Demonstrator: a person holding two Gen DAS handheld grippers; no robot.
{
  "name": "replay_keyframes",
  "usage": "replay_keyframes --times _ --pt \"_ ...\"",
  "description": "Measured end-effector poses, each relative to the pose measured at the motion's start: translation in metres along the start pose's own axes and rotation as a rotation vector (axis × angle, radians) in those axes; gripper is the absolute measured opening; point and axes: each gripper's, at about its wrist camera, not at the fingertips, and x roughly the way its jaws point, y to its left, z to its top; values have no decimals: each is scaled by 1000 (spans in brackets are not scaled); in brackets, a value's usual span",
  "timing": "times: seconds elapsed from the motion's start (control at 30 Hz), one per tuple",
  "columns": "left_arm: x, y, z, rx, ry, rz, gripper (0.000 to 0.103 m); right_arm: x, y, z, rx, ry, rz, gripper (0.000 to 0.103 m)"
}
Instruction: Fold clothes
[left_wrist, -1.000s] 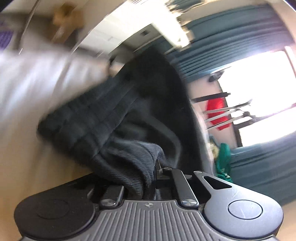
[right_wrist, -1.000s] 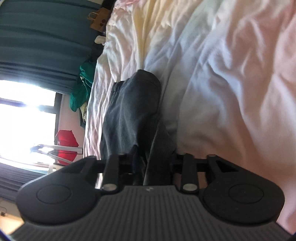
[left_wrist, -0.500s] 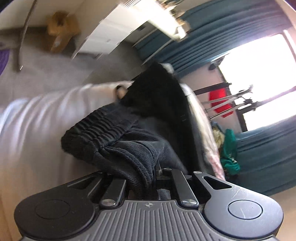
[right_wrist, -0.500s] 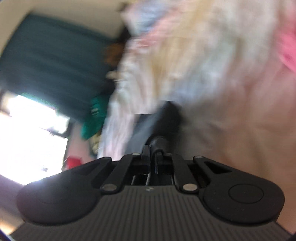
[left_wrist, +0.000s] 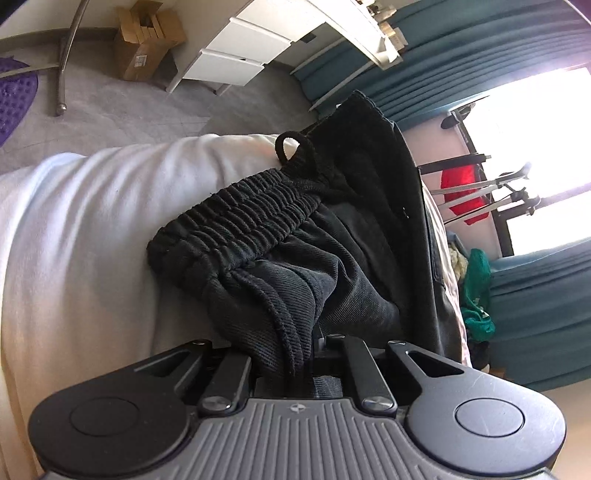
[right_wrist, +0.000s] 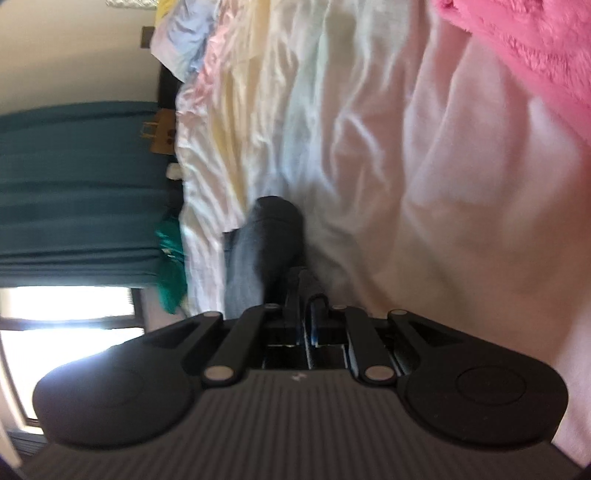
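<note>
Dark grey trousers (left_wrist: 343, 266) with a ribbed elastic waistband (left_wrist: 236, 229) and a drawstring loop (left_wrist: 291, 147) lie bunched on the white bed sheet (left_wrist: 92, 221). My left gripper (left_wrist: 314, 339) is shut on a thick fold of them just below the waistband, and the fabric hides its fingertips. In the right wrist view the same trousers (right_wrist: 266, 243) form a dark hump on the pale sheet (right_wrist: 406, 184). They run up to my right gripper (right_wrist: 304, 284), whose jaws stand almost together on their edge and are opening slightly.
A pink fluffy blanket (right_wrist: 535, 44) lies at the upper right of the bed. Beyond the bed's edge are grey carpet, a cardboard box (left_wrist: 147, 37), white drawers (left_wrist: 240, 51) and a purple mat (left_wrist: 14, 96). Teal curtains (left_wrist: 535, 314), a green garment (left_wrist: 476, 295) and a bright window stand on the far side.
Both grippers have carried the trousers across the bed and slightly down, and the waistband has settled on the sheet. The right gripper rolled, and its fingers closed from a wider hold on the fabric.
</note>
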Motion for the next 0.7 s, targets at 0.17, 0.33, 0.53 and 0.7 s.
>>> replay_keyframes --times 0.17,0.33,0.53,0.7 --pt "4 -1 1 15 -2 1 10 9 6 -1 -63 -6 -39 11" --pt "7 1 1 17 1 -9 10 20 16 -2 -102 -8 44 14" --pt "11 -9 -3 68 1 19 10 10 58 -12 -306 -65 291 12" --pt "11 -12 -3 81 0 15 10 -12 77 -19 -452 -217 255 10"
